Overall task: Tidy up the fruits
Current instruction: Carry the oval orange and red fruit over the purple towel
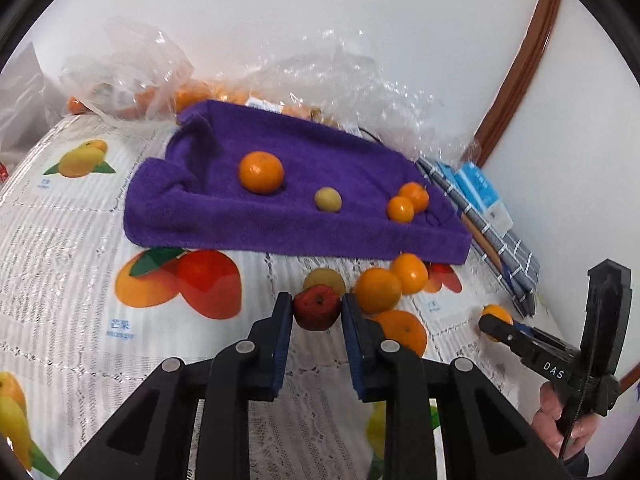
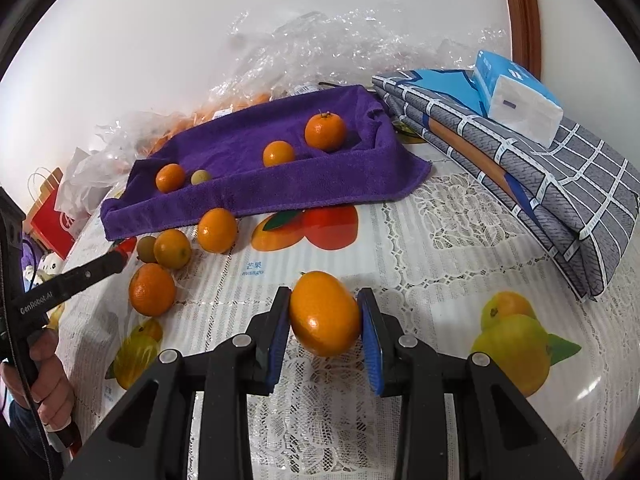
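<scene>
Oranges (image 1: 390, 284) beside clamped red apple (image 1: 317, 307) | purple towel (image 1: 280, 200) behind

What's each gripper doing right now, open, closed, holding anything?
Left gripper: closed on the small red apple.
Right gripper: closed on an orange.

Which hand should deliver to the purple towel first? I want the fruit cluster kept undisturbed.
Right. The right gripper holds its orange on open tablecloth; the left gripper grips a red apple amid crowded fruit below the purple towel.
</scene>
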`<state>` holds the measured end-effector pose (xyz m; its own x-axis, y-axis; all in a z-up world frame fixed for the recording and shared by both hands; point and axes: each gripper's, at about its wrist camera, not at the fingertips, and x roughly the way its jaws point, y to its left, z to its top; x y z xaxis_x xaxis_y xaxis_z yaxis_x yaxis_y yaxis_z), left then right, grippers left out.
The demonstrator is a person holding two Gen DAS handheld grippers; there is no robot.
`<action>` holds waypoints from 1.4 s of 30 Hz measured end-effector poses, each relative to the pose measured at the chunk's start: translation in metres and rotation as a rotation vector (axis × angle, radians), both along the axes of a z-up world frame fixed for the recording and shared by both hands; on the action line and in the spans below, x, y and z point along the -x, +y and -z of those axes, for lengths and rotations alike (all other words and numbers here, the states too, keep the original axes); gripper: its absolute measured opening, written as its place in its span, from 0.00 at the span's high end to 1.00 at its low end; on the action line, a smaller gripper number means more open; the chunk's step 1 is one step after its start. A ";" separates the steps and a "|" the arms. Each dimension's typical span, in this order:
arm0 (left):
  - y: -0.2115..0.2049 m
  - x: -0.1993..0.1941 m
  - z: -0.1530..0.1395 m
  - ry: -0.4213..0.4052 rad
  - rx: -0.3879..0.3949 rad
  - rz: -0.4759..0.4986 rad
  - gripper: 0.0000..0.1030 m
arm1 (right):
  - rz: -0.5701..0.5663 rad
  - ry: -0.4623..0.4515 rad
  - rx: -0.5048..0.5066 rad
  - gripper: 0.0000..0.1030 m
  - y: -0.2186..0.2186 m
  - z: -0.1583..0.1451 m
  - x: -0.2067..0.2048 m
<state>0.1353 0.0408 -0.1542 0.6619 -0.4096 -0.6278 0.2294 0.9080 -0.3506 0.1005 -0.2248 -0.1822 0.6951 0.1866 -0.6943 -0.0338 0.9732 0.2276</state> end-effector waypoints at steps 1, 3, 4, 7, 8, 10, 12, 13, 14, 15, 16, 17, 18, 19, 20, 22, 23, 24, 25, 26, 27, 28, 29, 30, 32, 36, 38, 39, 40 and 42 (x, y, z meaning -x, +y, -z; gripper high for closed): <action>0.000 0.000 -0.001 -0.005 0.000 0.000 0.77 | 0.001 -0.003 -0.002 0.68 0.000 0.000 0.001; 0.000 0.003 -0.003 -0.026 0.001 -0.003 0.77 | 0.006 -0.012 0.002 0.68 -0.001 -0.001 0.003; 0.000 0.005 -0.005 -0.041 0.000 -0.007 0.77 | 0.006 -0.021 0.000 0.68 -0.001 -0.003 0.004; 0.001 0.007 -0.010 -0.072 0.006 -0.015 0.77 | 0.006 -0.035 -0.007 0.68 -0.002 -0.005 0.007; 0.003 0.007 -0.010 -0.077 0.010 -0.022 0.77 | 0.011 -0.036 -0.006 0.68 -0.003 -0.005 0.007; 0.006 0.007 -0.011 -0.083 0.016 -0.038 0.77 | 0.021 -0.041 -0.009 0.68 -0.004 -0.006 0.008; 0.008 0.007 -0.012 -0.091 0.017 -0.054 0.77 | 0.030 -0.046 -0.015 0.68 -0.006 -0.006 0.010; 0.009 0.008 -0.012 -0.096 0.018 -0.059 0.77 | 0.033 -0.050 -0.022 0.68 -0.007 -0.006 0.010; 0.010 0.008 -0.012 -0.100 0.021 -0.066 0.77 | 0.037 -0.054 -0.028 0.68 -0.009 -0.007 0.011; 0.011 0.008 -0.013 -0.103 0.023 -0.073 0.77 | 0.041 -0.056 -0.030 0.68 -0.010 -0.007 0.012; 0.013 0.008 -0.013 -0.106 0.025 -0.077 0.77 | 0.043 -0.057 -0.034 0.68 -0.010 -0.007 0.012; 0.013 0.008 -0.014 -0.109 0.030 -0.080 0.77 | 0.040 -0.057 -0.038 0.68 -0.010 -0.007 0.012; 0.015 0.009 -0.015 -0.117 0.036 -0.084 0.77 | 0.039 -0.054 -0.035 0.68 -0.010 -0.007 0.012; 0.015 0.011 -0.017 -0.126 0.036 -0.090 0.77 | 0.037 -0.049 -0.027 0.68 -0.009 -0.007 0.011; 0.016 0.013 -0.018 -0.140 0.029 -0.099 0.77 | 0.032 -0.042 -0.030 0.68 -0.009 -0.007 0.010; 0.016 0.017 -0.022 -0.161 0.015 -0.107 0.77 | 0.028 -0.028 -0.050 0.68 -0.011 -0.009 0.009; 0.016 0.019 -0.025 -0.174 0.011 -0.111 0.77 | 0.025 -0.027 -0.066 0.68 -0.012 -0.012 0.009; 0.016 0.020 -0.028 -0.185 0.001 -0.118 0.77 | 0.022 -0.031 -0.075 0.68 -0.013 -0.016 0.009; 0.017 0.021 -0.031 -0.197 -0.008 -0.130 0.77 | 0.021 -0.036 -0.073 0.68 -0.013 -0.019 0.008; 0.018 0.021 -0.034 -0.201 -0.005 -0.136 0.77 | 0.021 -0.047 -0.064 0.68 -0.013 -0.026 0.007; 0.019 0.019 -0.036 -0.197 -0.003 -0.143 0.77 | 0.021 -0.059 -0.055 0.68 -0.013 -0.032 0.006; 0.020 0.015 -0.040 -0.182 -0.009 -0.149 0.77 | 0.020 -0.070 -0.045 0.68 -0.012 -0.038 0.004; 0.020 0.012 -0.043 -0.181 -0.013 -0.145 0.77 | 0.018 -0.080 -0.033 0.68 -0.012 -0.045 0.001; 0.021 0.010 -0.048 -0.190 -0.018 -0.142 0.77 | 0.016 -0.094 -0.020 0.68 -0.010 -0.051 -0.003; 0.021 0.003 -0.060 -0.214 -0.037 -0.151 0.77 | 0.021 -0.132 0.001 0.68 -0.008 -0.063 -0.011; 0.020 -0.019 -0.080 -0.254 -0.051 -0.167 0.77 | 0.020 -0.186 0.020 0.68 0.000 -0.081 -0.034; 0.020 -0.031 -0.084 -0.262 -0.037 -0.173 0.77 | 0.011 -0.207 0.013 0.68 0.005 -0.087 -0.047; 0.019 -0.038 -0.085 -0.258 -0.022 -0.172 0.77 | 0.003 -0.214 0.005 0.68 0.008 -0.089 -0.054; 0.018 -0.045 -0.084 -0.251 -0.005 -0.170 0.77 | -0.003 -0.215 0.000 0.68 0.010 -0.091 -0.060; 0.015 -0.056 -0.081 -0.248 0.012 -0.173 0.77 | -0.020 -0.219 -0.006 0.68 0.016 -0.094 -0.073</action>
<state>0.1915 0.0559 -0.0730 0.8551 -0.2834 -0.4342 0.1512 0.9373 -0.3140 0.1733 -0.2090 -0.0878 0.8255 0.2054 -0.5257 -0.1024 0.9705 0.2185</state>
